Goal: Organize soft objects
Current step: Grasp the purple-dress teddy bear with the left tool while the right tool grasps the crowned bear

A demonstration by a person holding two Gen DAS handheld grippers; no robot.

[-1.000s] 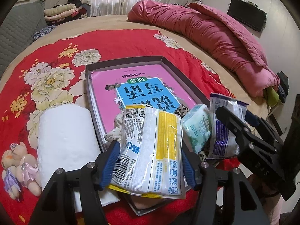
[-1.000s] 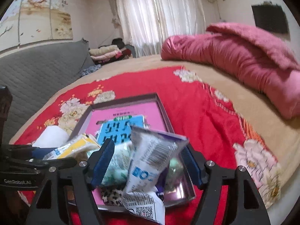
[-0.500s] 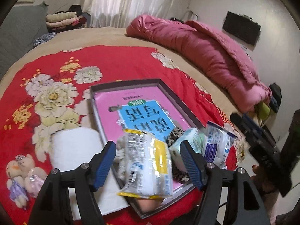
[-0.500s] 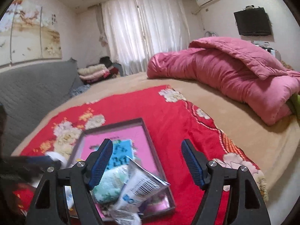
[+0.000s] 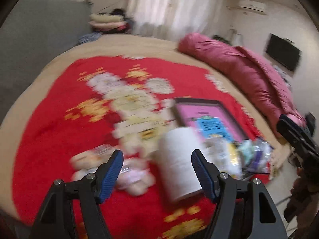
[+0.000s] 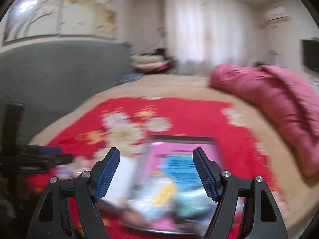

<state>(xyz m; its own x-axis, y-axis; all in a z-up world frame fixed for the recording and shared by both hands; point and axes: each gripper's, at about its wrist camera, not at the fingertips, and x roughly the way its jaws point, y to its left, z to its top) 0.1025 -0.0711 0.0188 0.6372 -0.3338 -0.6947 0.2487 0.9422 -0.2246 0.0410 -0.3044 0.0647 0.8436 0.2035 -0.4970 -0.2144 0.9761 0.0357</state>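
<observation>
Packets lie heaped in the near end of the tray, beside the white roll, apparently gathered there for tidiness, while both the left hand-held gripper and right hand-held gripper gape wide, empty.

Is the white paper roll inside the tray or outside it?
Outside: the white paper roll lies on the red blanket, beside the tray.
</observation>
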